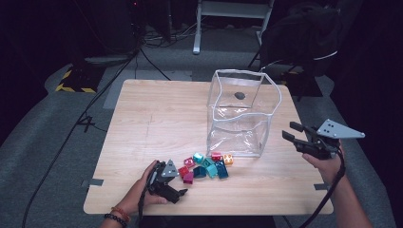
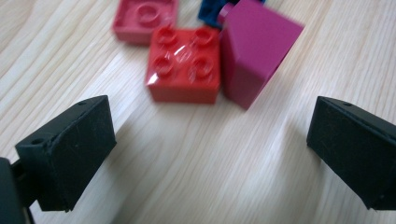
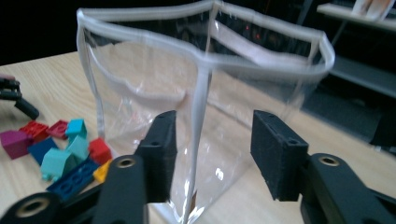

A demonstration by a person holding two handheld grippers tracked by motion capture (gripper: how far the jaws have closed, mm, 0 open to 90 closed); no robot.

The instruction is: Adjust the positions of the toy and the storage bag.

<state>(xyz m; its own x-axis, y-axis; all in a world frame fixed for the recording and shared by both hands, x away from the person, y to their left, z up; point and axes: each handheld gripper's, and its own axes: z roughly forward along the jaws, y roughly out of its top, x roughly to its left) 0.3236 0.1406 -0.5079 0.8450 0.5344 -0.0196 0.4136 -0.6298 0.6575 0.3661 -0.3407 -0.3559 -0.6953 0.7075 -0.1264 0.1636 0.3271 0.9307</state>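
The wooden bench carries everything, standing on grey floor with cables trailing off behind it. The largest thing on it is a clear plastic bag with a white-edged rim, standing upright and open-topped on the right half of the bench; a small dark object lies inside it toward the back, too blurred to name.

In front of the bag, near the bench's front edge, sits a loose pile of toy bricks in teal, blue, red, pink, magenta and orange. The bricks nearest the bag lie just beside its front wall.

The right gripper is held off the bag's right side, near it but apart, pointing leftward at it. In the right gripper view its fingers are released, with the bag's white corner seam lined up in the gap between them; neither pad presses the plastic.

The left gripper rests low at the left end of the pile. In the left gripper view its fingers are spread wide and grasp nothing, bare wood between them. Just ahead lie a red four-stud brick and a magenta brick tipped on its side, touching each other, with a pink brick behind.
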